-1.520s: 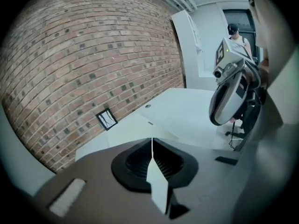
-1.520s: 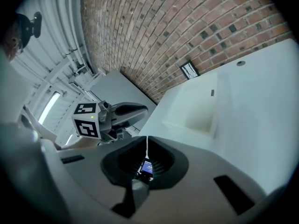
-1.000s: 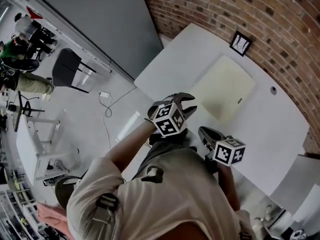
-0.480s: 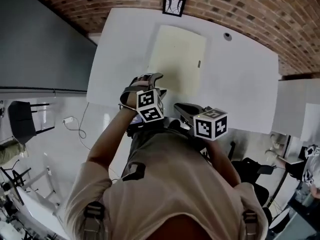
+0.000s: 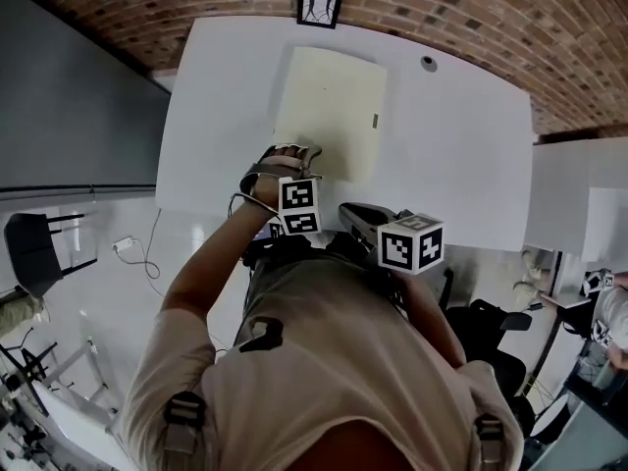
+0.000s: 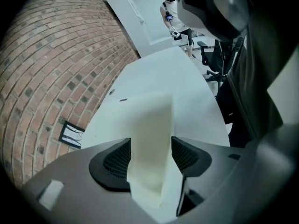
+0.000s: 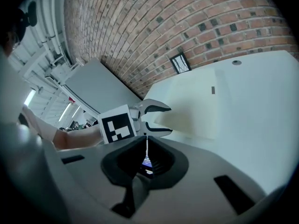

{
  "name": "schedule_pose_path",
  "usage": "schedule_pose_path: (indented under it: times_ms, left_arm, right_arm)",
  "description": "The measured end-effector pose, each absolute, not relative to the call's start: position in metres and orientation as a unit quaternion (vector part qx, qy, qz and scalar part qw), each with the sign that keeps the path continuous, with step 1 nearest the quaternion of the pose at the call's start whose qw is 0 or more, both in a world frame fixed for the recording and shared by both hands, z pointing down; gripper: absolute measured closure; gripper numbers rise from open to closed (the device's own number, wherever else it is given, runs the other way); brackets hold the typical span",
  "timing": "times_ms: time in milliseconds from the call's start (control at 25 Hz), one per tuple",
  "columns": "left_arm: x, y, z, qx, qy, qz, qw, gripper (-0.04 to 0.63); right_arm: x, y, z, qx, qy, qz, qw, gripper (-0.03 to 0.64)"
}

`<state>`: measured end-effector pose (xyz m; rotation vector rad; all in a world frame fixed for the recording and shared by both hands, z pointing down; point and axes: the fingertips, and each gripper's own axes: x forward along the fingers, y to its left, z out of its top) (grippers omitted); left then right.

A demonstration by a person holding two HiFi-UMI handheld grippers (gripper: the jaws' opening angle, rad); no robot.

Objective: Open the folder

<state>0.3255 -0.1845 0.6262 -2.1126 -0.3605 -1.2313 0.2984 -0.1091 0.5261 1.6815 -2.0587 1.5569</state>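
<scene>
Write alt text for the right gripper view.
The left gripper, jaws just opening, straddles the near edge of a pale yellow folder lying closed on a white table. The right gripper's own jaws sit shut in the foreground.

Broad bare surface lies right of the folder, broken only by a small round fitting near the far edge. Narrower strips run along the folder's left and near sides. Behind the folder, the brick wall and a framed marker at its foot close off the far side.
</scene>
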Motion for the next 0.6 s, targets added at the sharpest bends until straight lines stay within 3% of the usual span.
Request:
schedule_pose_path:
  times_ms: [360, 600]
  left_arm:
    - [0.33, -0.173, 0.635, -0.8, -0.094, -0.49, 0.333, 0.333]
    - [0.334, -0.173, 0.633, -0.791, -0.082, -0.496, 0.347, 0.333]
  right_arm:
    - [0.354, -0.083, 0.563, 0.564, -0.65, 0.505, 0.068, 0.609]
    - [0.388, -0.082, 0.592, 0.585, -0.609, 0.535, 0.032, 0.609]
